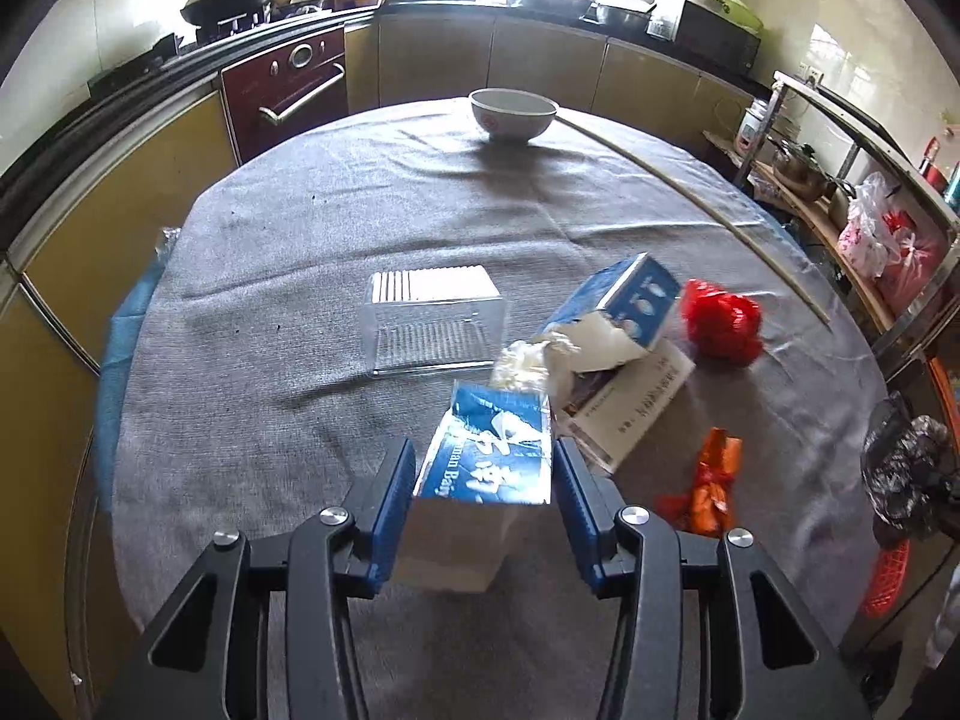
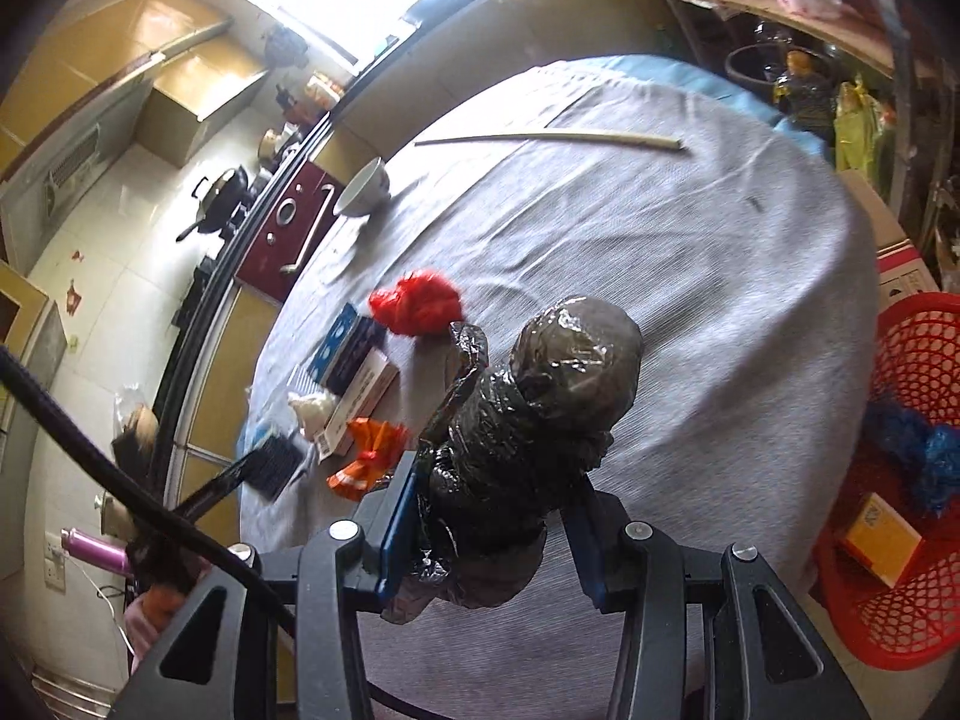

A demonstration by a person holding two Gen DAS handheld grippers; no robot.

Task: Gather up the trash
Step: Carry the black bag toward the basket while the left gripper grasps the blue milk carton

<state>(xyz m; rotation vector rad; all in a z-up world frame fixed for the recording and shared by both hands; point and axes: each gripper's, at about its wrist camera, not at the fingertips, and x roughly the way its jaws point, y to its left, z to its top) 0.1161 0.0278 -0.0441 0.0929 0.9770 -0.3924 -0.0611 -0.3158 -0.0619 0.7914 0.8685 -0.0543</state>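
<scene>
the left gripper has its jaws pinching a torn blue-and-white carton, both blue pads against its sides, low over the grey-clothed desk. just past it lie a white crumpled wad, a second blue carton resting on a flat printed box, a red plastic wad and an orange wrapper (all close together). a clear plastic tub sits to their left. the right gripper has its jaws clamped on a black plastic bag bundle above the desk's edge, near a red mesh basket beside the desk.
</scene>
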